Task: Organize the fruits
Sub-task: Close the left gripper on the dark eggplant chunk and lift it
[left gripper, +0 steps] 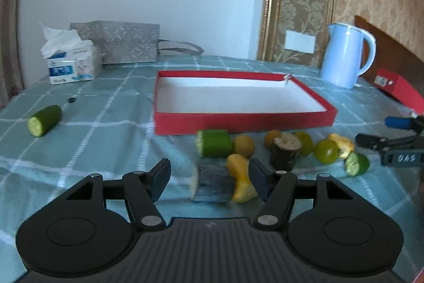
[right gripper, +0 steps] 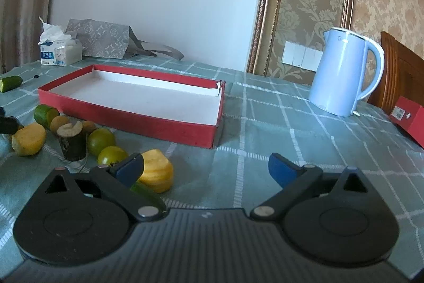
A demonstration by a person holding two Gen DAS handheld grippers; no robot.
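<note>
The bench (left gripper: 106,108) is covered with a green checked cloth and carries a shallow red box (left gripper: 243,121) with a white interior, which holds nothing. The fruit pieces lie in a loose cluster on the cloth just in front of the box's near wall: a cut cucumber piece (left gripper: 213,143), a brownish round fruit (left gripper: 243,145), a dark stump-like piece with a pale cut top (left gripper: 285,153), a green round fruit (left gripper: 325,150), a yellow piece (left gripper: 341,144) and a small cucumber end (left gripper: 356,163). A second cucumber section (left gripper: 44,120) lies well apart from the cluster, on the left of the cloth. The left tongs (left gripper: 209,178) stand partly open; between the jaws sit a grey-skinned piece (left gripper: 212,186) and a yellow wedge (left gripper: 239,178), the wedge close against the right-hand jaw; contact with the pads cannot be confirmed. The right tongs (right gripper: 206,169) stand wide open with only cloth between the jaws; a yellow chunk (right gripper: 157,174) lies just beside their left finger. A pale blue kettle (right gripper: 341,76), a tissue pack (right gripper: 59,52) and a grey patterned bag (right gripper: 102,40) stand toward the back of the bench.
</note>
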